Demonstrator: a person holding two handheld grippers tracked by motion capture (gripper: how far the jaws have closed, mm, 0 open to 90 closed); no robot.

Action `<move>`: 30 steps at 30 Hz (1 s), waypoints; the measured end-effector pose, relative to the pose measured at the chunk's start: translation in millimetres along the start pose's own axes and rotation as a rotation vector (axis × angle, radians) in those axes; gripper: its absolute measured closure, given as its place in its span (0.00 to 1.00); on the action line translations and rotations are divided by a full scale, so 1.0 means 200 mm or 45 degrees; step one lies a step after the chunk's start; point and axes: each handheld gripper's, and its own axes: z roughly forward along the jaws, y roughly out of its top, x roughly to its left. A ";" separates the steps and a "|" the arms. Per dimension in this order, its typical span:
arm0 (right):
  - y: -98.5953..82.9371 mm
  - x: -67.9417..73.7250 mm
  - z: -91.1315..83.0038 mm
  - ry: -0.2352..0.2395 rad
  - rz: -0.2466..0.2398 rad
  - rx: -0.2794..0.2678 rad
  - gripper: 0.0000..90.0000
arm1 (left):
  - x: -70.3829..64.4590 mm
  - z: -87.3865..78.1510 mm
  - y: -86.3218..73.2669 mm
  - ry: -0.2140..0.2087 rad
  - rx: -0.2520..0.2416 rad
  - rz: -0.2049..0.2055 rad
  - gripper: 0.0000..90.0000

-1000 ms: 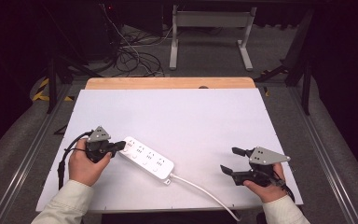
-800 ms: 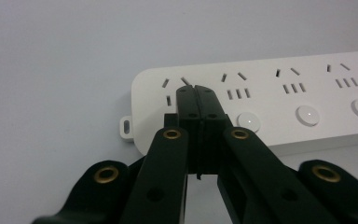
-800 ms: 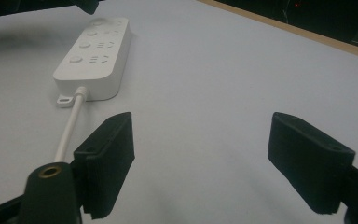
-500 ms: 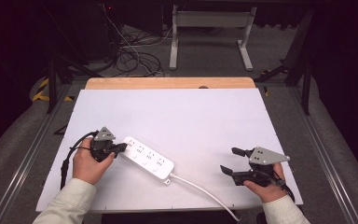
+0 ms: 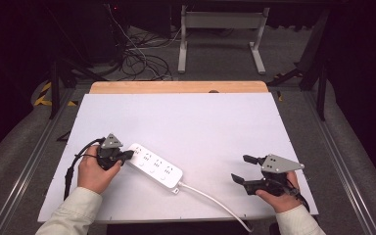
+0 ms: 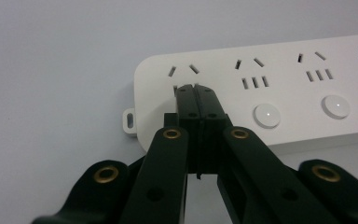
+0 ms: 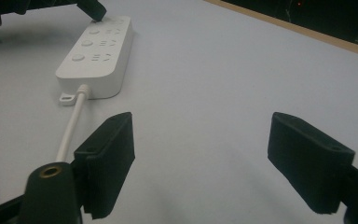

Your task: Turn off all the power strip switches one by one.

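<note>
A white table (image 5: 200,122) bears a white power strip (image 5: 154,166) lying at an angle near its front left, its cord (image 5: 210,198) trailing off the front edge. The left gripper (image 5: 122,156), jaws pressed together with nothing between them, touches the strip's end socket. The right gripper (image 5: 241,169) rests well apart at front right, jaws spread wide

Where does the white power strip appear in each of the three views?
High view: power strip lies lower left of centre, beside the left gripper.
Left gripper view: upper right, the shut jaws on its end.
Right gripper view: upper left.
Shared landmark: its round white buttons.
</note>
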 end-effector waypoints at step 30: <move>0.00 0.01 0.00 0.014 -0.003 0.000 0.27 | -0.01 0.02 -0.01 0.037 -0.021 0.012 1.00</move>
